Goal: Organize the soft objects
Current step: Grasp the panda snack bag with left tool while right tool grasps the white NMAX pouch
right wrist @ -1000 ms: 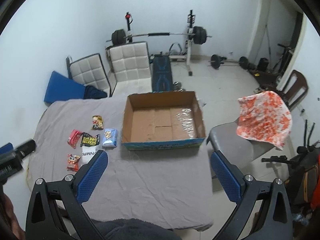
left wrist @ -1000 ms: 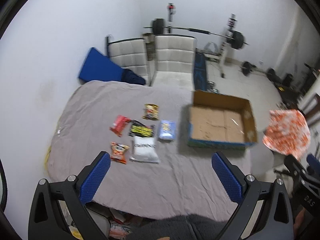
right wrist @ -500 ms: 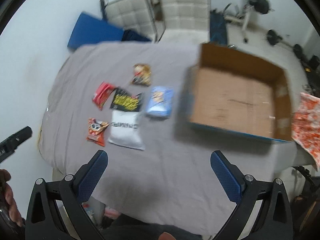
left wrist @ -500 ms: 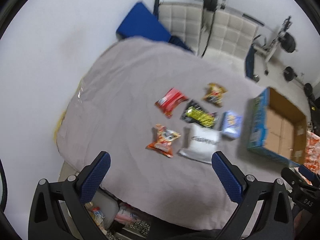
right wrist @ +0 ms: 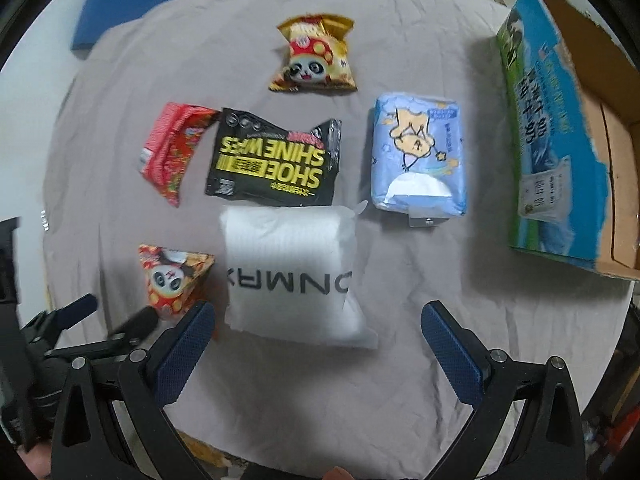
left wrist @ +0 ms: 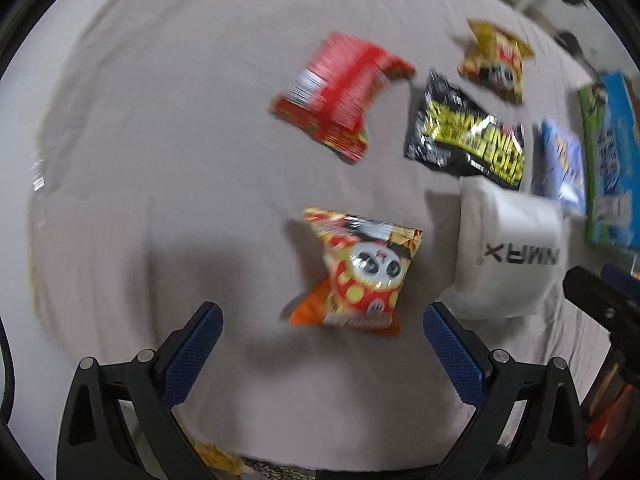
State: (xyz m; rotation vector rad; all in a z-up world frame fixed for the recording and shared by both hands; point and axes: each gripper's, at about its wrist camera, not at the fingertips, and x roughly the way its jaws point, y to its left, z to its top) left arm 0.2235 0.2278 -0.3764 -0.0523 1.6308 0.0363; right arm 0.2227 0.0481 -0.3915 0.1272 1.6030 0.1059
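L gripper (left wrist: 322, 334) is wide open w/ orange panda snack bag (left wrist: 358, 276) centred just ahead between its fingers. R gripper (right wrist: 318, 330) is also open, over white pouch (right wrist: 294, 274); each is nearest its own item.

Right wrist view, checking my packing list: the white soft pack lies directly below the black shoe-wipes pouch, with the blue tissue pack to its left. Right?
Not quite. In the right wrist view the blue tissue pack lies right of the white soft pack, which does sit below the black shoe-wipes pouch.

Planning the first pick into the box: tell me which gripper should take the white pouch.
Right. The right gripper is open with the white pouch directly ahead between its fingers, and the cardboard box lies on its side. The left gripper is lined up on the orange panda snack instead.
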